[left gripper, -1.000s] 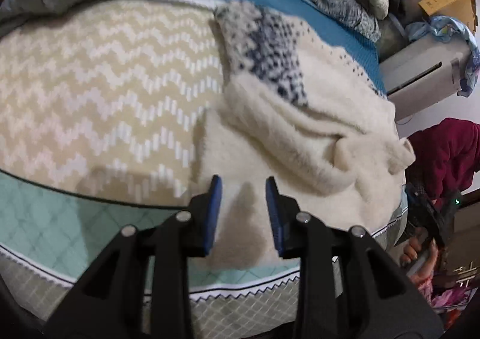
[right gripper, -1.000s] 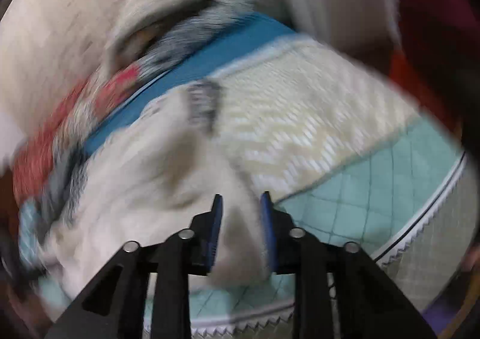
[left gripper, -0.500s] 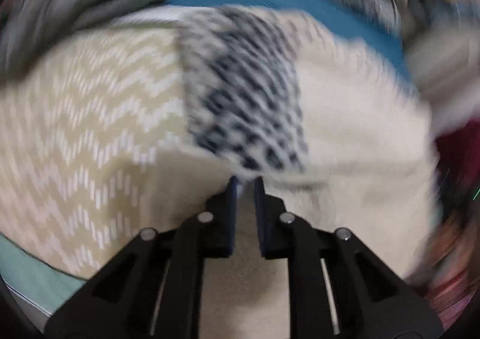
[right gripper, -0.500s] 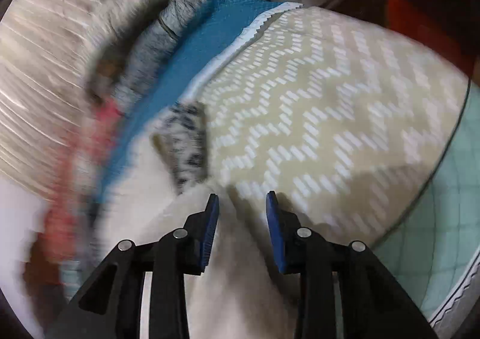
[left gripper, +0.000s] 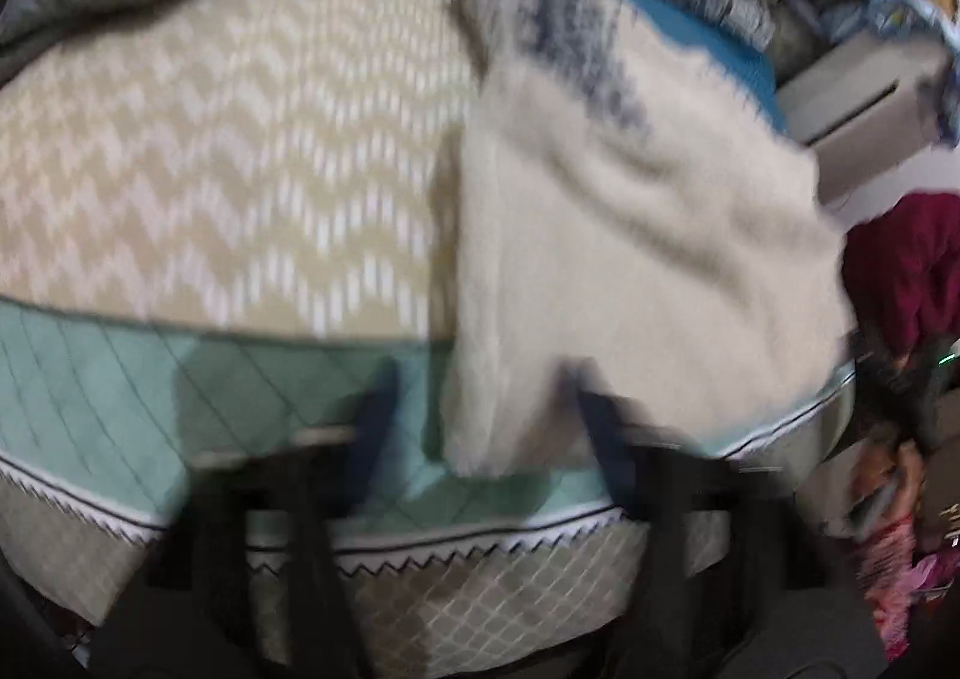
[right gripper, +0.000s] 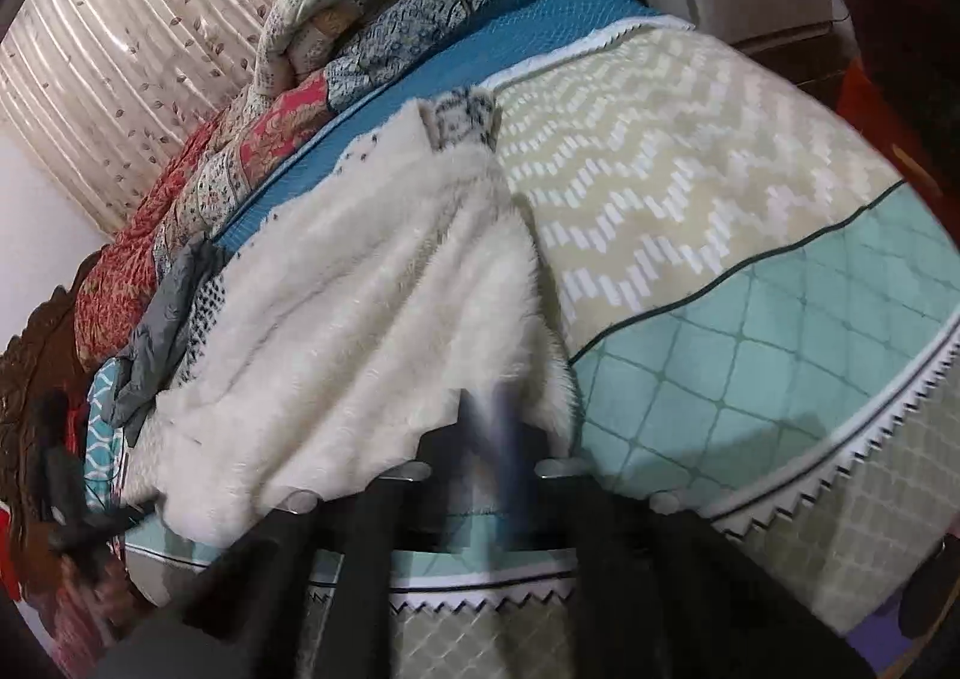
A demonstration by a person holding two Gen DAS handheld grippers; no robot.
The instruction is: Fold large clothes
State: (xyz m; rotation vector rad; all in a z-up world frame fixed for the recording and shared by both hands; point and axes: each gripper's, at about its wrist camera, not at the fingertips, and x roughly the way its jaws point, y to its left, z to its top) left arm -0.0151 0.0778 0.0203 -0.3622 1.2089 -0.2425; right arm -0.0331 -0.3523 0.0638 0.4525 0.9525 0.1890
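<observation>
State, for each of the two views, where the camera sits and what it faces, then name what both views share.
Left wrist: on the left gripper, looking across the bed at the cream fleece garment; its open fingers show, blurred.
Right wrist: on the right gripper, facing the same cream fleece garment and the curtain behind; its fingers show close together.
Shared: the garment and the chevron bedspread.

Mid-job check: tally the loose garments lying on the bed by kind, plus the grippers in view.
Fluffy cream sweater with speckled navy collar: 1
Crumpled grey garment: 1
Black two-finger grippers: 2 (left gripper, right gripper)
Total: 4
</observation>
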